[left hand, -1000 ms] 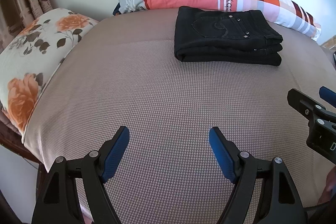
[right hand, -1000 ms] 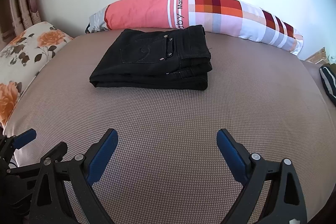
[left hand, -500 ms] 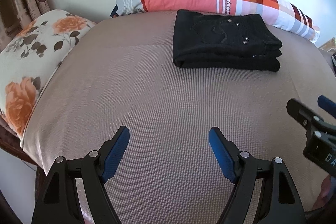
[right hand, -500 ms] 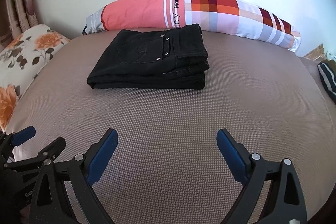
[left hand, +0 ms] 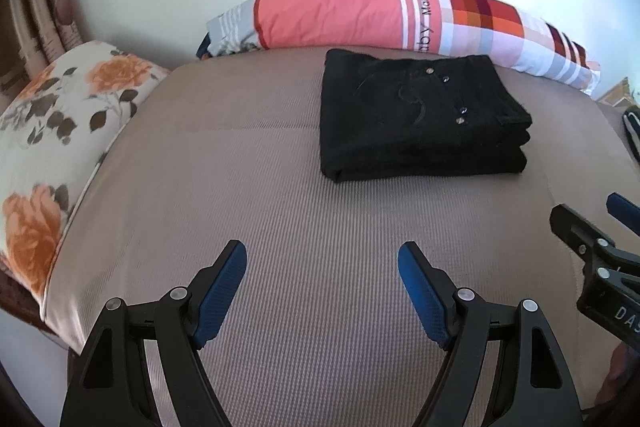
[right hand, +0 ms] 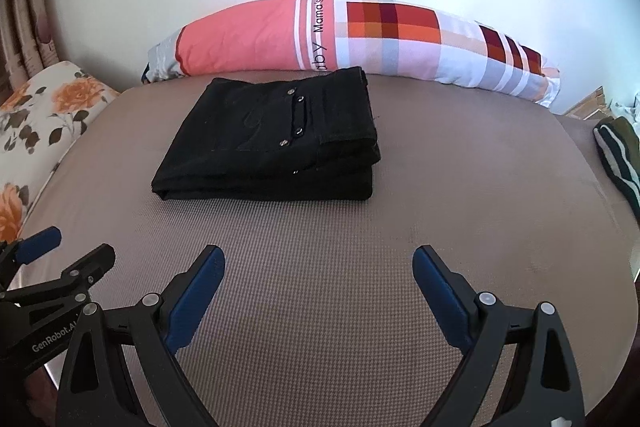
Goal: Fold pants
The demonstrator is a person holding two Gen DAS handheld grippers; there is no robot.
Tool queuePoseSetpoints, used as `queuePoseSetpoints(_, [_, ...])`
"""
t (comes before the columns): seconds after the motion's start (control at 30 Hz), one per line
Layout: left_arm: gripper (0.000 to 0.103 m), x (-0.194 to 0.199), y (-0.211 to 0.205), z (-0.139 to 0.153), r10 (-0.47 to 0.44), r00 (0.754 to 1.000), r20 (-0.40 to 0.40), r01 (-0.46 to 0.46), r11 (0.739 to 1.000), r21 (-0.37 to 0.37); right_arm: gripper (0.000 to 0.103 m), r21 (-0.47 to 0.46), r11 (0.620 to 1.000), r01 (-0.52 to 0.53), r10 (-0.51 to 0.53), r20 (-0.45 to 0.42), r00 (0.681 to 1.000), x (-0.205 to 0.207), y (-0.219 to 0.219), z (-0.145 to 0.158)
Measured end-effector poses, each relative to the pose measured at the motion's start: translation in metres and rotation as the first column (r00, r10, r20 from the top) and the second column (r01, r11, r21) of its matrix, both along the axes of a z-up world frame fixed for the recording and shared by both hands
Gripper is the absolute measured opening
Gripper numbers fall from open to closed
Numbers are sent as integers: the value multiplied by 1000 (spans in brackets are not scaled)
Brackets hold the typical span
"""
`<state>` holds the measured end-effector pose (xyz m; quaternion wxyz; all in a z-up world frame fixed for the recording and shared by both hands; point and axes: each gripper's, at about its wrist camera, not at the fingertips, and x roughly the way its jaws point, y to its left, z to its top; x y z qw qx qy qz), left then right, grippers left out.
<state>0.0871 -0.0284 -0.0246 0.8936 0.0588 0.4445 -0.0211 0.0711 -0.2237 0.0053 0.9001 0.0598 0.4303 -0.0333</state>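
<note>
Left wrist view shows the black pants (left hand: pixel 420 119) lying on the bed (left hand: pixel 240 187) as a compact, squared stack of several layers, at the far side just in front of the long patchwork pillow (left hand: pixel 360 15). The left gripper (left hand: pixel 322 279) has its blue fingers (left hand: pixel 224 279) spread apart with nothing between them, well short of the pants. In the right wrist view the right gripper (right hand: pixel 318 287) is likewise spread wide and empty over bare bed cover. A floral pillow (left hand: pixel 52 131) sits at the left. Judging by the tidy bundle and both grippers clear of it, the folding looks finished; nothing obvious remains.
</note>
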Motion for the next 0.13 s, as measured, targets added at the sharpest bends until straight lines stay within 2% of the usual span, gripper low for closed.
queuePoseSetpoints(0.13, [78, 8, 1, 4, -16, 1000, 18, 16, 1000, 6, 94, -11, 1000, 5, -5, -2, 1000, 6, 2, 2])
